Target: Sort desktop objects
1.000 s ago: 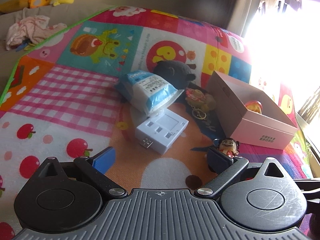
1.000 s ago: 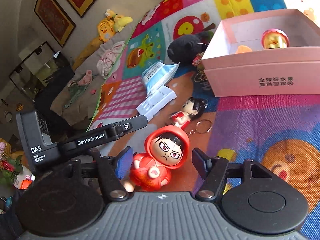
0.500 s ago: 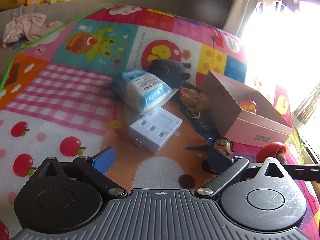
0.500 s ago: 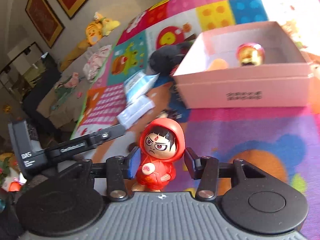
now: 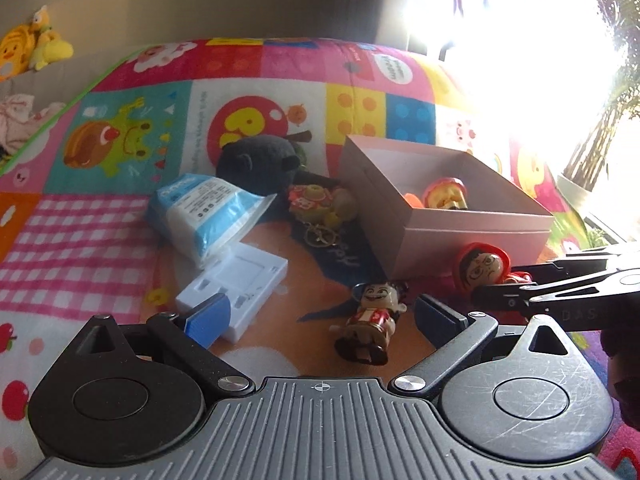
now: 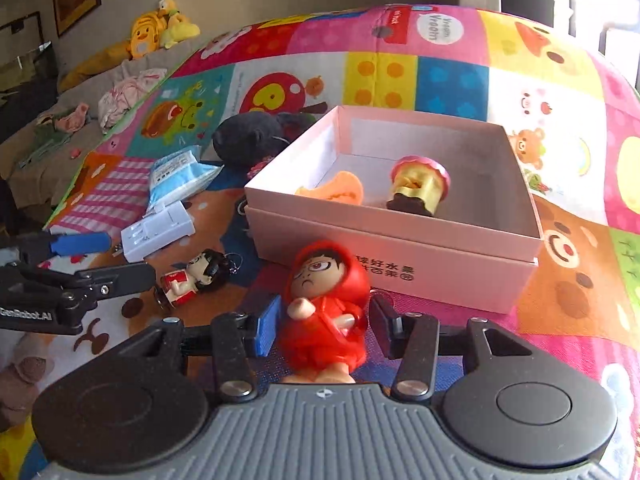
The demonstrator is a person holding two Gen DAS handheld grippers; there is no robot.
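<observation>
My right gripper (image 6: 322, 326) is shut on a red-hooded figurine (image 6: 326, 312), held tilted just in front of the open pink box (image 6: 392, 248). The figurine (image 5: 482, 266) and right gripper (image 5: 504, 294) also show in the left wrist view, beside the box (image 5: 472, 244). The box holds a gold-and-red toy (image 6: 418, 184) and an orange piece (image 6: 334, 188). My left gripper (image 5: 320, 316) is open and empty above the mat, with a small keychain figurine (image 5: 370, 320) lying between its fingers' line. That figurine also shows in the right wrist view (image 6: 196, 278).
On the colourful play mat (image 5: 80, 232) lie a white adapter (image 5: 236, 284), a blue-white tissue pack (image 5: 204, 210), a black plush (image 5: 260, 160) and a red-yellow keychain toy (image 5: 320, 204). Plush ducks (image 6: 160, 32) and clothes sit on the sofa behind. A bright window glares at right.
My right gripper has carried the red-hooded figurine forward toward the pink box; the figurine now tilts. My left gripper has advanced toward the small keychain figurine, still open.
</observation>
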